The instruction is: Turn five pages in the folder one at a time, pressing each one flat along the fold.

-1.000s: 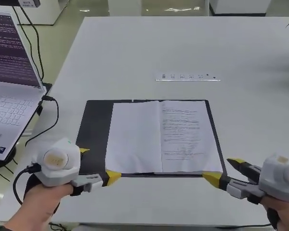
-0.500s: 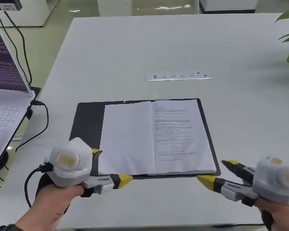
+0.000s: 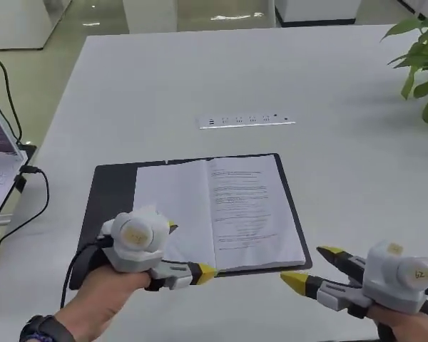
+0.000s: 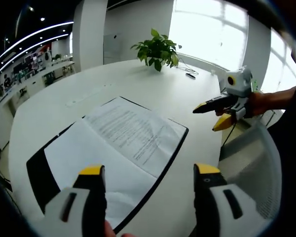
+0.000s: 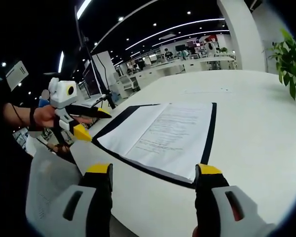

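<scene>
Now: folder [image 3: 108, 194] open flat on table [image 3: 200, 64] | left gripper [image 3: 190, 249] jaws apart, at folder's 6 o'clock edge, maybe touching page | right gripper [image 3: 312, 266] jaws apart, at 5 o'clock, off folder

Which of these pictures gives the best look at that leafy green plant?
The left gripper view: the plant sits whole near the middle top, across the table. The head view and the right gripper view each catch just part of its foliage, cut off at the picture's right edge.
</scene>
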Demonstrator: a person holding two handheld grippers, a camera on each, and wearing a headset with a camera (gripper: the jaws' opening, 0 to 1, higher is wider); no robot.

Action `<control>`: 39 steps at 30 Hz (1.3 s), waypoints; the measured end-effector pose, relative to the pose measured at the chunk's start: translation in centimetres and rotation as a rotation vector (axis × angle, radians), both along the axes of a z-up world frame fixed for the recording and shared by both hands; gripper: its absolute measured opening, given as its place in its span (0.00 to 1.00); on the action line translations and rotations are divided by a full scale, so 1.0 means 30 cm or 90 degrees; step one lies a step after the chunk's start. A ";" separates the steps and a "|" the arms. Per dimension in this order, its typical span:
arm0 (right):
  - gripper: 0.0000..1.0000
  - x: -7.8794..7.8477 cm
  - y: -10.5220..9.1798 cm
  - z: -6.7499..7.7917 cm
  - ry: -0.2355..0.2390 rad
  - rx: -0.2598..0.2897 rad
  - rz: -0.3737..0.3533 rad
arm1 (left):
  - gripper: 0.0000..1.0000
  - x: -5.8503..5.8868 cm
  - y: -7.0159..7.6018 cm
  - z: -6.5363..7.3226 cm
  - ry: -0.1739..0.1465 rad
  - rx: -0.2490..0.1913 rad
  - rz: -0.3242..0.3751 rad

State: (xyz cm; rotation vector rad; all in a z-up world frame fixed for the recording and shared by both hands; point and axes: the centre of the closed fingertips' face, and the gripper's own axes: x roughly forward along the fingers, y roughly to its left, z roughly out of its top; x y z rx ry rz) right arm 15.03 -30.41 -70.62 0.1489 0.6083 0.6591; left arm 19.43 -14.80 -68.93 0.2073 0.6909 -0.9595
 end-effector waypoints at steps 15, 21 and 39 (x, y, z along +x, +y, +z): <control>0.66 -0.002 -0.028 -0.001 0.004 0.010 -0.020 | 0.72 0.096 -0.273 -0.020 -0.002 -0.008 -0.070; 0.66 -0.010 -0.049 -0.005 0.009 0.008 -0.028 | 0.71 0.116 -0.364 -0.051 0.000 -0.005 -0.090; 0.65 -0.015 -0.074 -0.019 0.025 0.011 -0.042 | 0.71 0.158 -0.556 -0.207 -0.002 0.025 -0.095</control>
